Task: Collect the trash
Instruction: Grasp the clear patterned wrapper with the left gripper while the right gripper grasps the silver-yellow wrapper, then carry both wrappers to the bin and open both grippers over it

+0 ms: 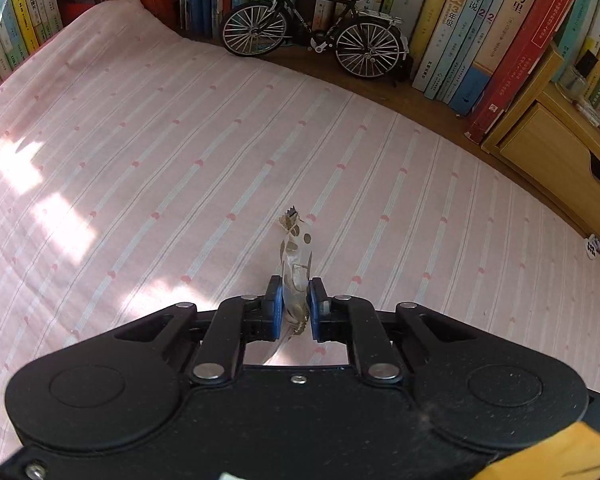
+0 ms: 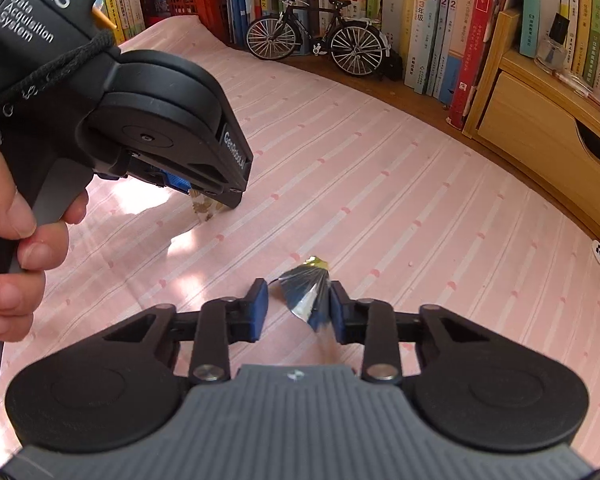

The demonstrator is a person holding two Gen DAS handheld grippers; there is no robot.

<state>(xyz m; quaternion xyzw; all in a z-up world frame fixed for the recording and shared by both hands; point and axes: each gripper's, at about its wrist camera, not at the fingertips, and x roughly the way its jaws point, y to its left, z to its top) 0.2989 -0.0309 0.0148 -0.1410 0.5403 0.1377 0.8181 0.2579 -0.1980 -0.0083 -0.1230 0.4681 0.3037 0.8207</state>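
Between the blue pads of the left gripper [image 1: 294,300] sits a clear spotted wrapper [image 1: 296,256], pinched near its lower end, with most of it standing free beyond the fingertips over the pink striped cloth [image 1: 140,152]. The jaws are closed on it. The hold looks thin: the film is slick and bowed, so a quick lift or a twist could let it slide out or tear at the pinch.

Further right, the right gripper [image 2: 298,308] has a crumpled foil wrapper [image 2: 306,292] between its pads. The foil lies against the right-hand pad, while a gap shows on the side of the left-hand pad, so the jaws are partly closed and do not yet clamp it. If they shut off-centre, the foil could be pushed sideways and squirt out, or the pads could nip the cloth underneath and drag it up.

The left wrist view shows the pinch on the clear wrapper head-on, but not the right gripper or the foil. The right wrist view shows the person's hand [image 2: 8,216] squeezing the left tool's trigger, and both pieces of trash at once, though there the left pads are mostly hidden by the tool's body.
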